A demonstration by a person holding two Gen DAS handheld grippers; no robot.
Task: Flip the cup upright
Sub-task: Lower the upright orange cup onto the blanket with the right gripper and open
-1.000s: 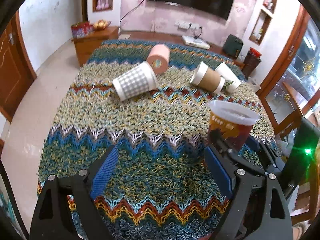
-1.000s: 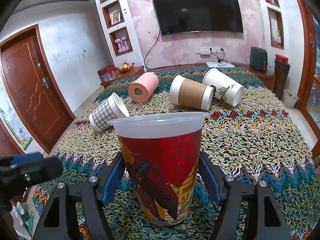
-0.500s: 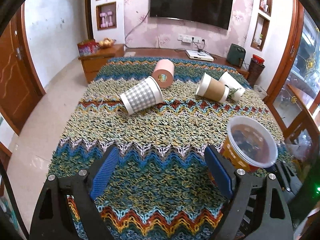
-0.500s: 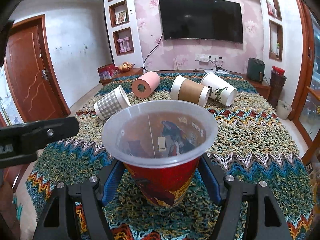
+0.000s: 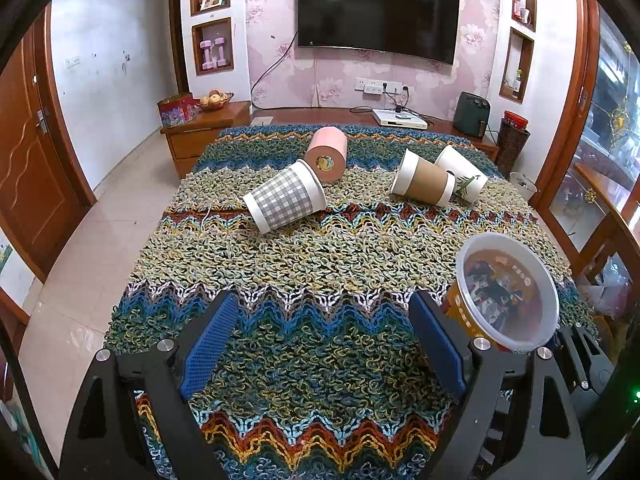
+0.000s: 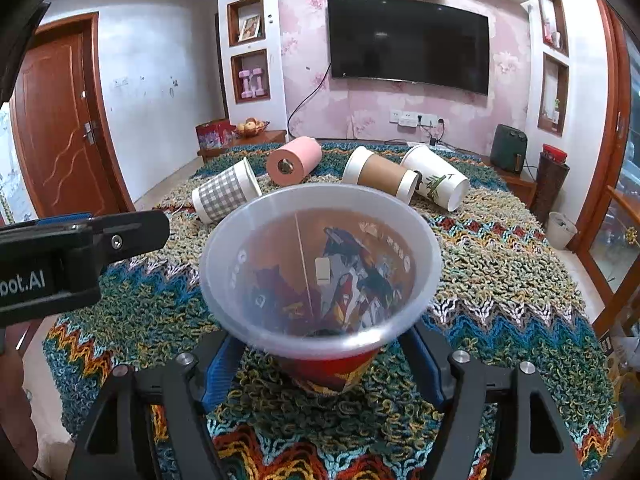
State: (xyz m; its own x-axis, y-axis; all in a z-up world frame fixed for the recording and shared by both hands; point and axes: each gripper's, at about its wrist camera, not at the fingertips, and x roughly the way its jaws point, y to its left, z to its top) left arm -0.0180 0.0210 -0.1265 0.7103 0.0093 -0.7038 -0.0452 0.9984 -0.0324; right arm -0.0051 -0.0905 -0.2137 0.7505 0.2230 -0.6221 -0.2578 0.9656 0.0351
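Pink floral wallpaper and a wall-mounted television (image 5: 378,10) back a table spread with a zigzag knitted cloth (image 5: 320,264), where a clear-rimmed red printed cup (image 6: 320,272) stands upright, mouth to the ceiling, near the front right edge. The right gripper (image 6: 320,364) brackets the cup low on its body, its blue pads either side; whether they press the wall or sit just off it cannot be told from the right wrist view, since the rim hides the contact. The left gripper (image 5: 320,332) hovers level above bare cloth, jaws wide and holding nothing, the upright cup (image 5: 506,292) just beside its right finger.

By the look of it, this cup's flip is finished and release is the step in hand. Four cups lie on their sides further back: a grey checked cup (image 5: 286,200), a pink cup (image 5: 326,154), a brown-sleeved cup (image 5: 422,182) and a white leaf-printed cup (image 5: 462,174). The next move calls for backing the right gripper away without tipping the light cup on the soft, uneven knit.
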